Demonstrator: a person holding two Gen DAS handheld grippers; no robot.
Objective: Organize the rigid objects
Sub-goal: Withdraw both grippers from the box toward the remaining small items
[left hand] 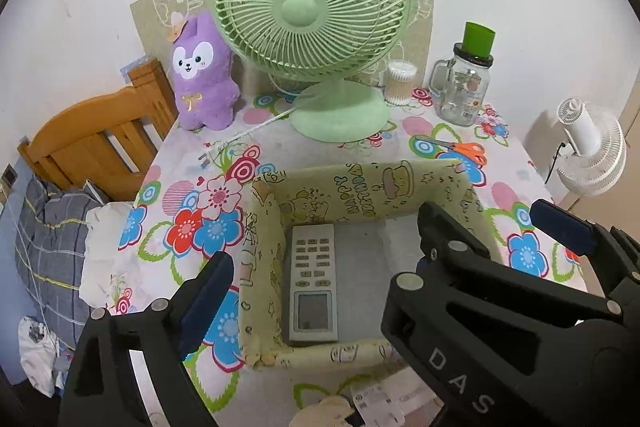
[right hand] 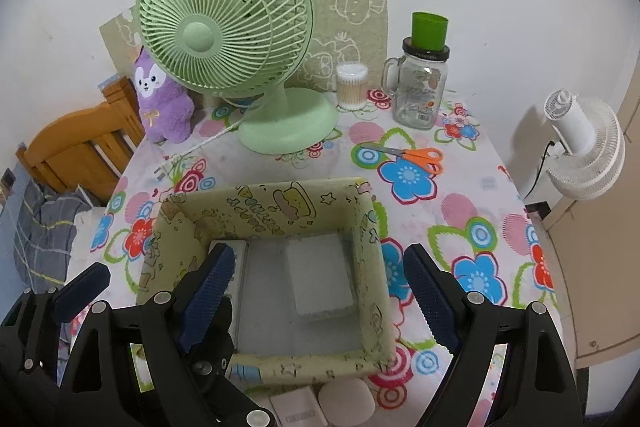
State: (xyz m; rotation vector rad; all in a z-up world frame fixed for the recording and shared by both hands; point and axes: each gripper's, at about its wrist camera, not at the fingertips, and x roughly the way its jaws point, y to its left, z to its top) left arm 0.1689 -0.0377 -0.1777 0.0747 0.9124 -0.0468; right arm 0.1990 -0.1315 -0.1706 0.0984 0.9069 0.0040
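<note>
Left gripper (left hand: 324, 263) and right gripper (right hand: 320, 291) are both held spread wide over the fabric box (right hand: 372, 267) on the floral surface (right hand: 472, 211); 1 remote (left hand: 313, 289) is laid flat inside, a white block (right hand: 320, 275) beside it.

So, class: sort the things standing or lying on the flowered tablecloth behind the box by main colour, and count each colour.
Green: 1, the desk fan
Purple: 1, the plush toy
Orange: 1, the scissors
Clear: 2, the cotton swab tub and the glass jar, which carries a green cup
Total: 5
</note>
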